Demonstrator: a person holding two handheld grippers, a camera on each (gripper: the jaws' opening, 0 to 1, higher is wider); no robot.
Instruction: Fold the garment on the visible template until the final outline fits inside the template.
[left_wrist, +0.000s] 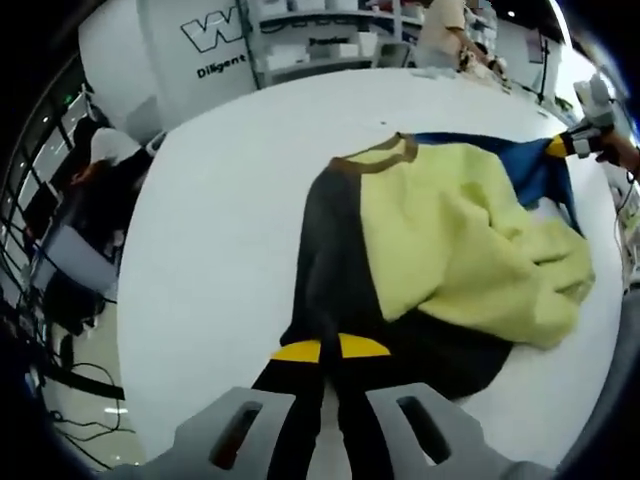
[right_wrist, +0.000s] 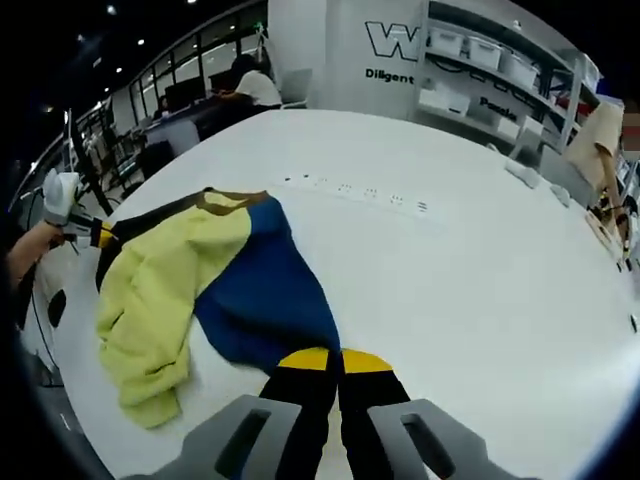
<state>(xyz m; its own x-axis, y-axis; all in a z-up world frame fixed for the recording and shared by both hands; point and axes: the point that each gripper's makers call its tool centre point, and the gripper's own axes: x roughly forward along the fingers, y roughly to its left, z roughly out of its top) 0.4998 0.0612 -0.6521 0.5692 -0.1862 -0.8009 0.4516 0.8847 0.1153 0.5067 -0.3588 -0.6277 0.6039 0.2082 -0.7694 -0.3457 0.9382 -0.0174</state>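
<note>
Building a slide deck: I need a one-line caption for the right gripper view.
Right gripper pinches the blue part of a yellow, blue and black garment on a white table.

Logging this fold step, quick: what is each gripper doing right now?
Left gripper: jaws shut on the black part of the garment.
Right gripper: jaws shut on the garment's blue part.

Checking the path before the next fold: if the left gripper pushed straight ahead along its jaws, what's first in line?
The garment itself. The left gripper is already shut on its black panel, so going straight on means running up that dark fabric toward the brown collar; beyond that lies bare white table. Depth is uncertain.
</note>
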